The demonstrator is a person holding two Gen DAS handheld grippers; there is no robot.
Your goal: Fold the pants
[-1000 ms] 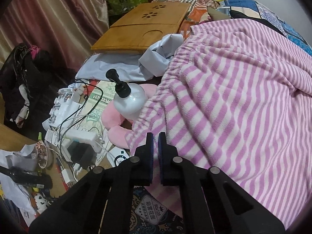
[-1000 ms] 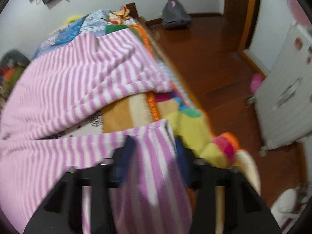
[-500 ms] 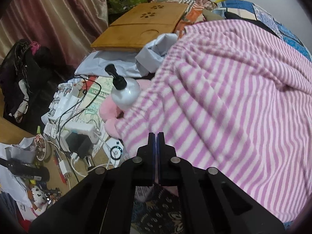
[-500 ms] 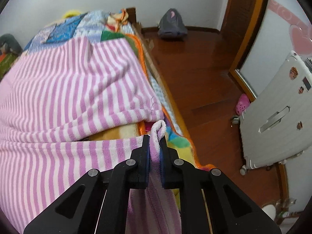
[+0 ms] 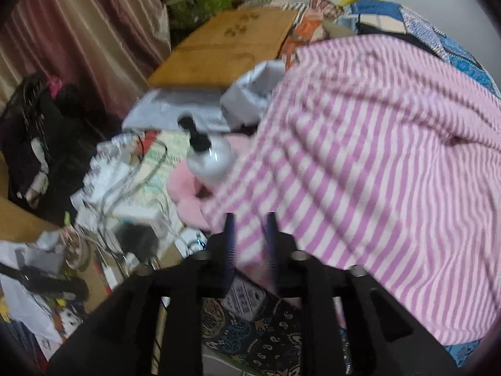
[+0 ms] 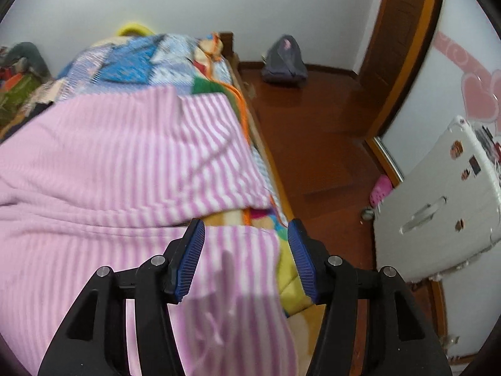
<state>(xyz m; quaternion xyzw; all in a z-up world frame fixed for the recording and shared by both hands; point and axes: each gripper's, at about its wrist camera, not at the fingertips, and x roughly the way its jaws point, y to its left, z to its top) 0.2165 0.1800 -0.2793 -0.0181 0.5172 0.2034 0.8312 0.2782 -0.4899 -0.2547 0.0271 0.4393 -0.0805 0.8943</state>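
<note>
Beyond my left gripper (image 5: 250, 235), off to its left, sat the clutter I had to keep clear of: a round clear pump bottle with a black nozzle (image 5: 209, 163) and a tangle of white chargers and cables (image 5: 125, 200), with a flat wooden lap tray (image 5: 225, 50) farther out. My left jaws had just been opening and stood parted, the blue pads no longer pressing anything; the gathered waistband edge of the pink-and-white striped fleece pants (image 5: 360, 163) lay just ahead of and under them. I judged I had let that edge go so it could settle flat on the bed.

To the right of those jaws the pants spread wide over the patchwork quilt (image 5: 432, 31).

My right gripper (image 6: 245, 250) had likewise just been opening, and its ribbed blue pads stood wide apart. Striped cloth lay below, between them, but neither pad touched it. Ahead, one striped layer lay over another, a fold already made, I judged, with the hem near the bed's right edge. Right of my jaws were the brown wooden floor (image 6: 313, 131) and a white suitcase (image 6: 438, 200), well apart from the pants.
</note>
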